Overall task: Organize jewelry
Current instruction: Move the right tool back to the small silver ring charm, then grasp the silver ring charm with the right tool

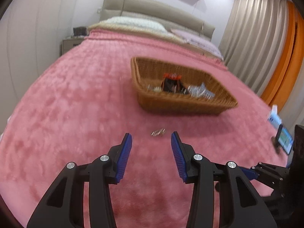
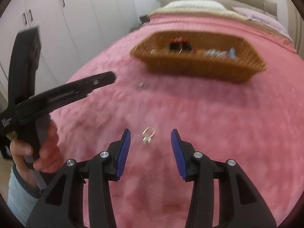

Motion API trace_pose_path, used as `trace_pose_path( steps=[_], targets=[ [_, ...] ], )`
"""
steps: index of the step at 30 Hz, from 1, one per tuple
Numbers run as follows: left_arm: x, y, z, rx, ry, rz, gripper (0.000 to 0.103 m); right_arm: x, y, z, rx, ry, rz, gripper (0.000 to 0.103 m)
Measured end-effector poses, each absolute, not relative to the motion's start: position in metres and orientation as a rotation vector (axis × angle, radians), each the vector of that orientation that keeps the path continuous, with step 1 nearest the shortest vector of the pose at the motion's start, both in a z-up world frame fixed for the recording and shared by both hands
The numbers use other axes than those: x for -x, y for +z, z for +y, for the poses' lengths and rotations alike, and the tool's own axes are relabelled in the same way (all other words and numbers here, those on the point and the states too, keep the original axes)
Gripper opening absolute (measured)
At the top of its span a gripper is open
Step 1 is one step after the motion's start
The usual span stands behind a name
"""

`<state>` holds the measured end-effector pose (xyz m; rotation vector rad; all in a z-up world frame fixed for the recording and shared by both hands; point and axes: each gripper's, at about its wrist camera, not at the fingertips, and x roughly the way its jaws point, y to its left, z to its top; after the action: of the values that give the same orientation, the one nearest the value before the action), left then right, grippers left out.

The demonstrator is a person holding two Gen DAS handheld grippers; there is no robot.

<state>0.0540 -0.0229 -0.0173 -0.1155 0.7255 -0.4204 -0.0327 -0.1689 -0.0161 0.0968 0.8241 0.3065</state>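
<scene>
Pink plush blanket, brown woven basket, blue-padded black left tongs.

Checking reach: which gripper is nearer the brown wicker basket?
Hard to tell. Left gripper and right gripper both hover well short of the brown wicker basket, each over small silver jewelry on the pink blanket.

Two small silvery bits of jewelry lie loose on the pink bedspread. One piece, a little metallic cluster, sits on the fabric just short of the wicker basket's near wall. The second silvery piece lies apart from it, farther from the basket; both are too blurred to name. Inside the brown rectangular basket rest more items: a dark pouch with orange trim, something pale and glinting beside it, and clear shiny packets toward the other end.
</scene>
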Motion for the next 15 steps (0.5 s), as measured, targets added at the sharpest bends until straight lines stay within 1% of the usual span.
trace_pose_path(
  steps=[2,7,9,11,15],
  targets=[
    [-0.056,-0.021,-0.023,0.090,-0.427,0.737,0.042,0.030,-0.024,-0.161,-0.082,0.306,0.849,0.041],
    [-0.057,-0.023,-0.028,0.029,-0.436,0.747,0.042,0.022,-0.028,-0.150,-0.029,0.272,0.861,0.026],
    [-0.060,-0.026,-0.031,0.014,-0.442,0.765,0.040,0.019,-0.029,-0.146,-0.002,0.253,0.864,0.016],
    [-0.061,-0.029,-0.038,-0.022,-0.449,0.780,0.040,0.014,-0.029,-0.147,0.003,0.242,0.865,0.013],
    [-0.063,-0.030,-0.053,-0.095,-0.444,0.783,0.040,0.008,-0.030,-0.162,-0.017,0.208,0.868,0.010]
  ],
)
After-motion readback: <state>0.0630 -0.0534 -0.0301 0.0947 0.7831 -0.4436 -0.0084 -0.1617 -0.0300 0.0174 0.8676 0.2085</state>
